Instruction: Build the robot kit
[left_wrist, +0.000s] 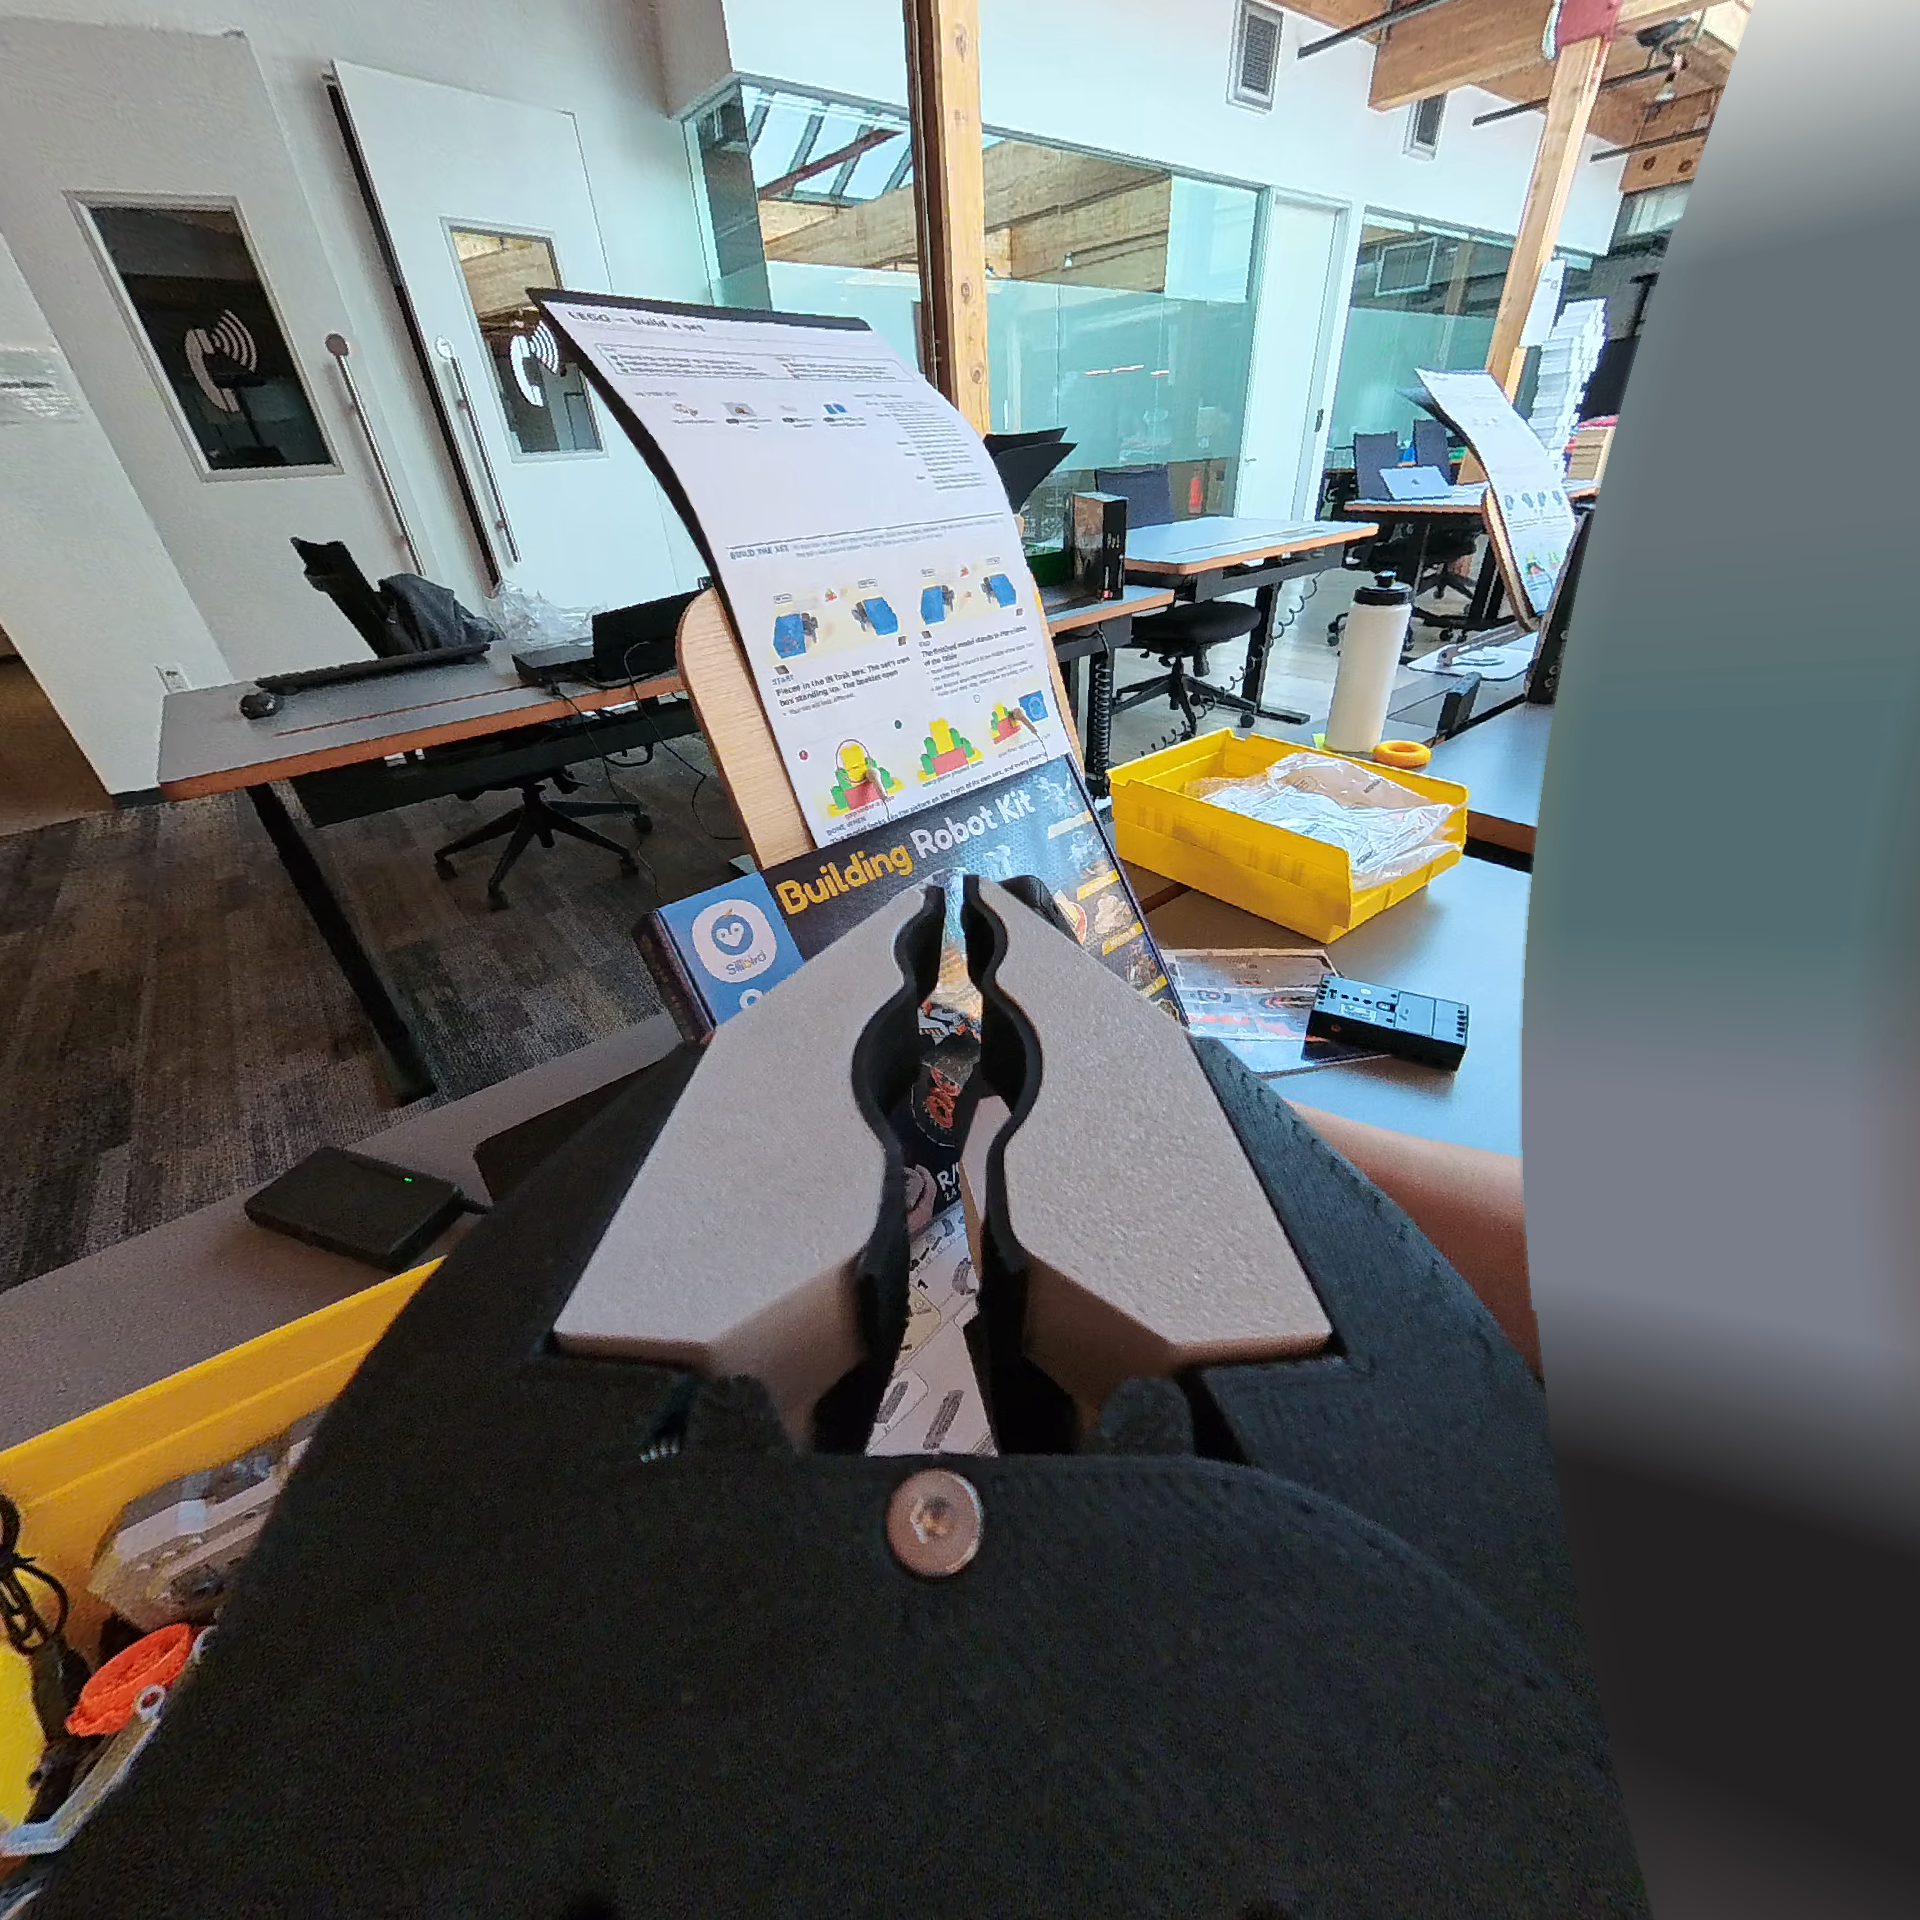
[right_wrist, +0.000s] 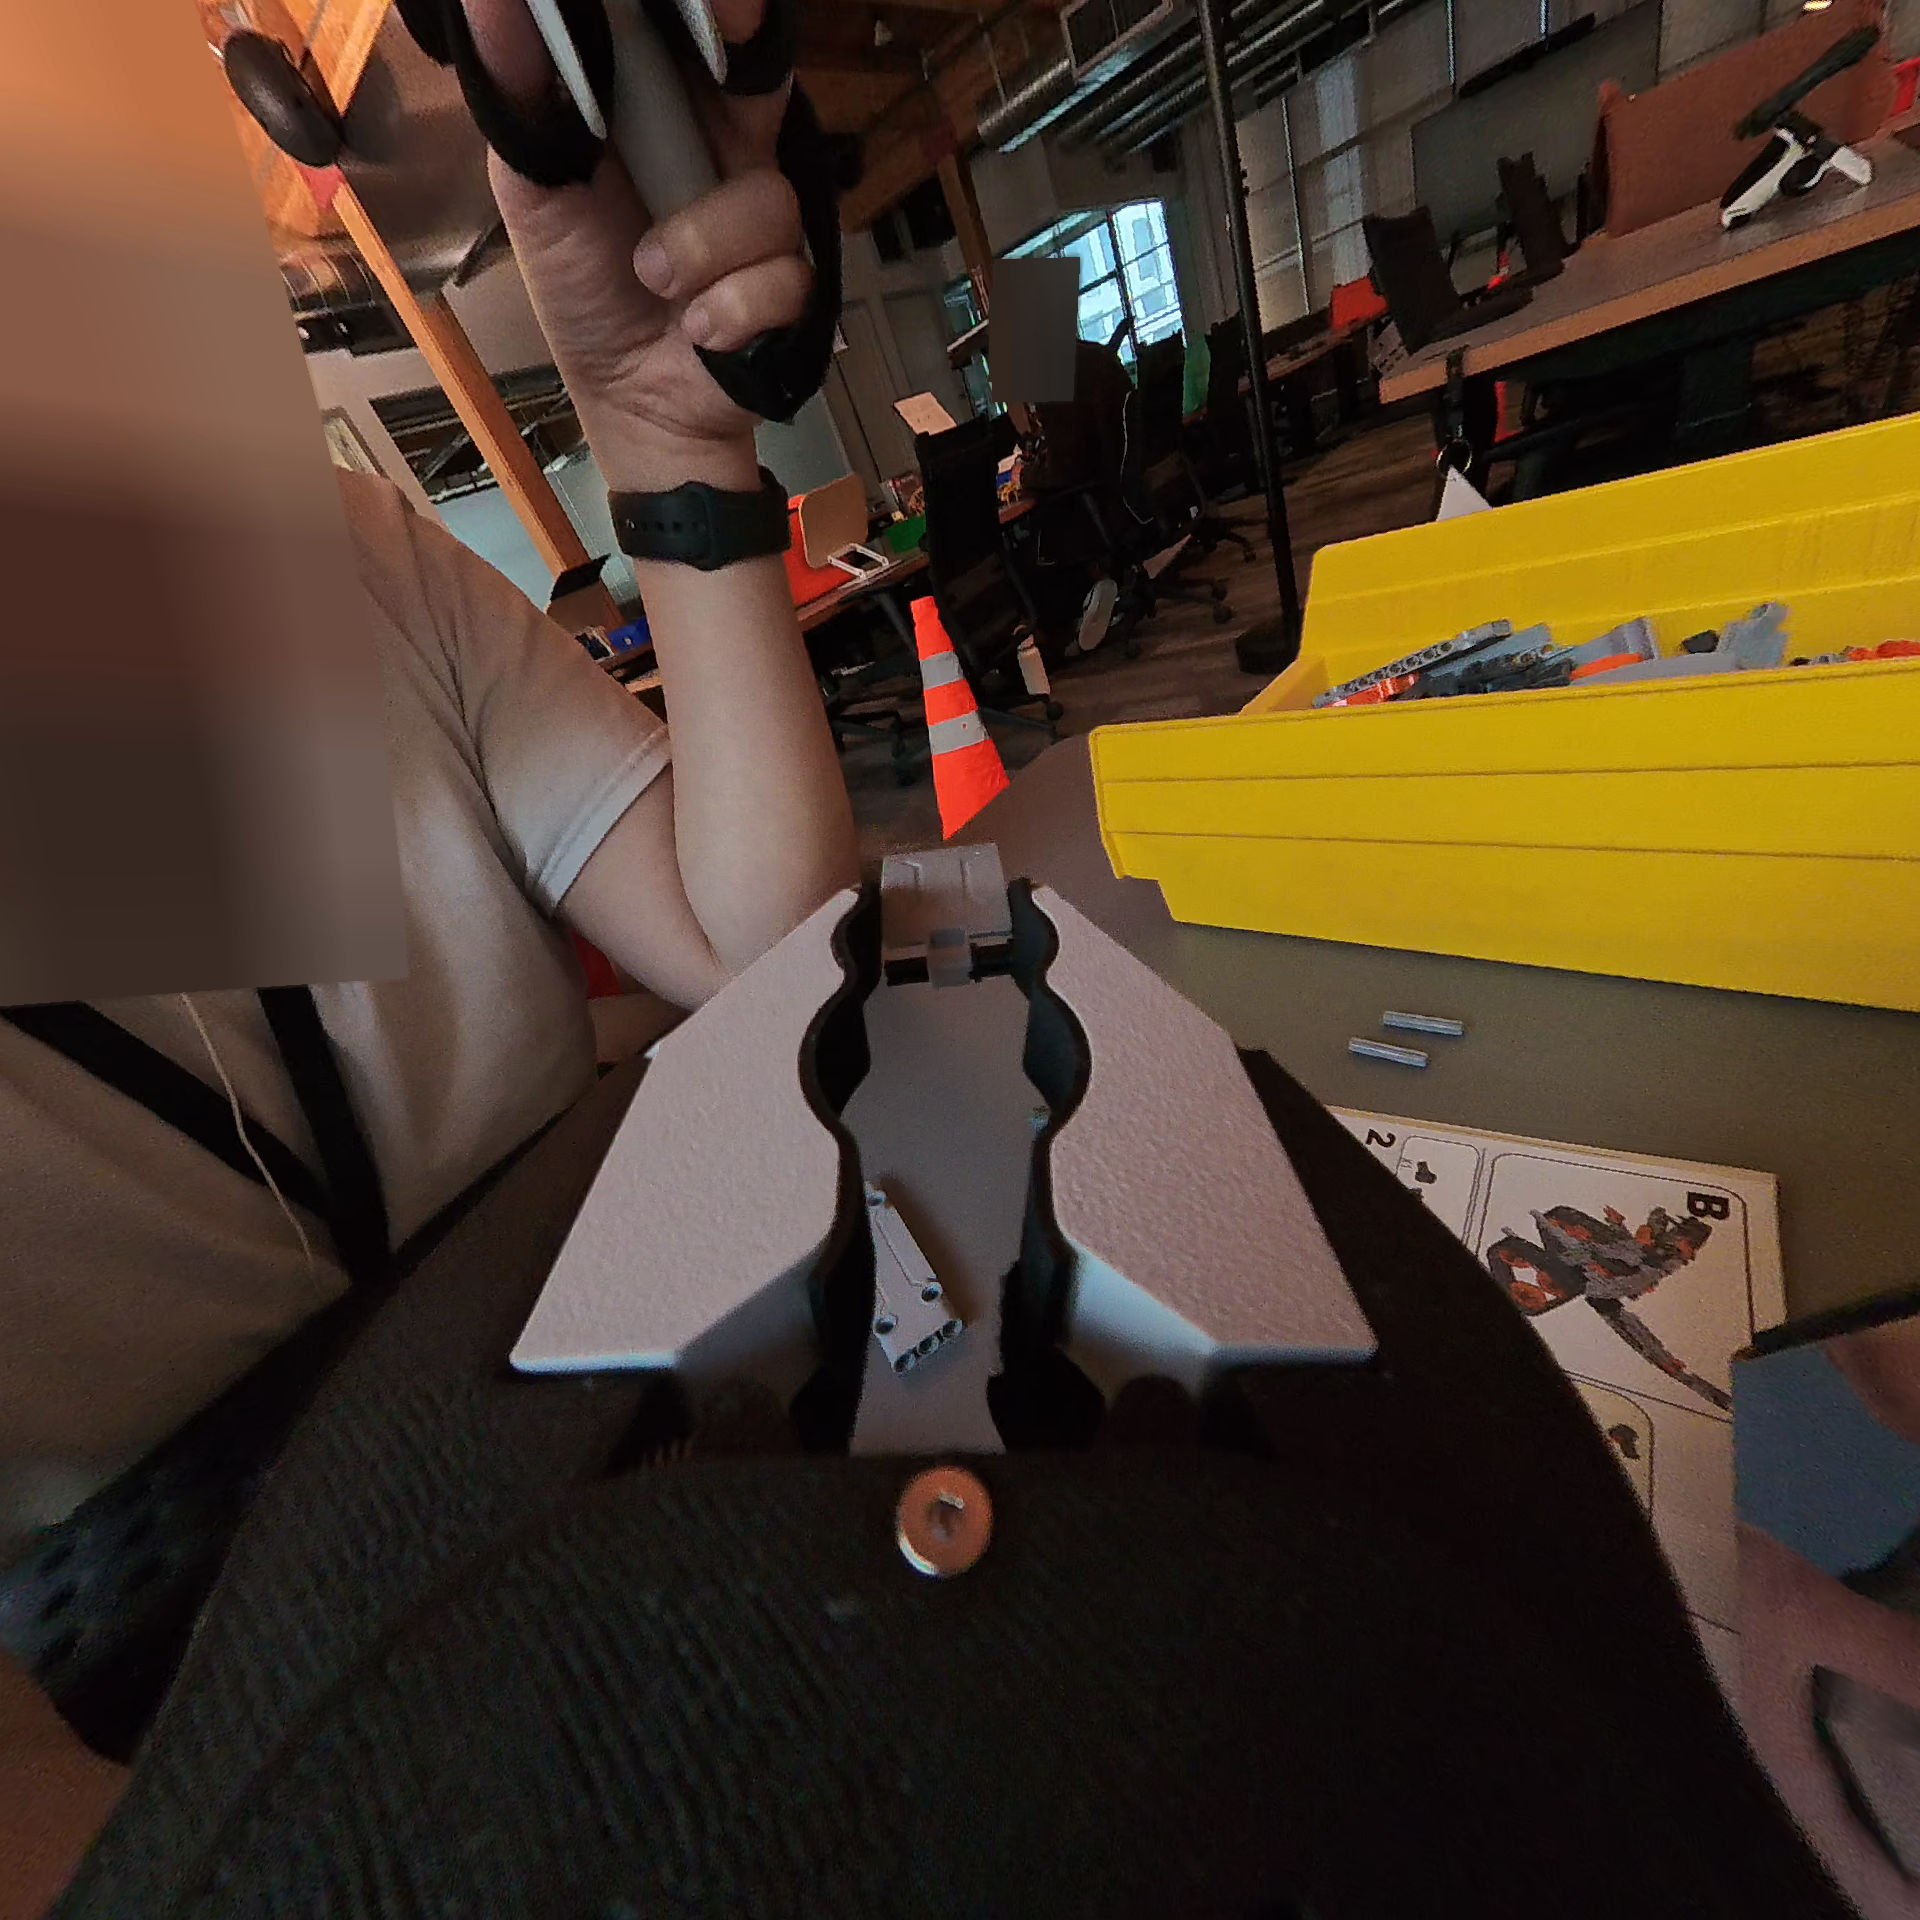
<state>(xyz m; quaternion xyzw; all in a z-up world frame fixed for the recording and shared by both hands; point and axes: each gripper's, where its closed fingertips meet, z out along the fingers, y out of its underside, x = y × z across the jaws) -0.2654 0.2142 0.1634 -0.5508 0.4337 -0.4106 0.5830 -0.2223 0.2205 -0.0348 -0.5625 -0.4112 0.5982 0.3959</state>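
Observation:
My right gripper (right_wrist: 943, 914) is shut on a grey building part (right_wrist: 940, 899), held at the fingertips above the dark table (right_wrist: 1558, 1060). A grey holed beam (right_wrist: 912, 1304) lies on the table below, seen between the fingers. My left gripper (left_wrist: 956, 904) is shut and holds nothing, its tips in front of a black and blue kit box (left_wrist: 914, 862). In the right wrist view a person's hand (right_wrist: 644, 301) holds that left gripper raised high at the upper left.
A yellow bin (right_wrist: 1507, 831) of loose grey and orange parts stands right of my right gripper, with two small grey axles (right_wrist: 1403, 1039) and an instruction booklet (right_wrist: 1558, 1247) before it. Another yellow bin (left_wrist: 1288, 862) holds plastic bags. An instruction sheet on a wooden stand (left_wrist: 831, 520), a black block (left_wrist: 1387, 1018) and a white bottle (left_wrist: 1366, 665) are nearby. Some 20 cm of space lies between my two pairs of fingers.

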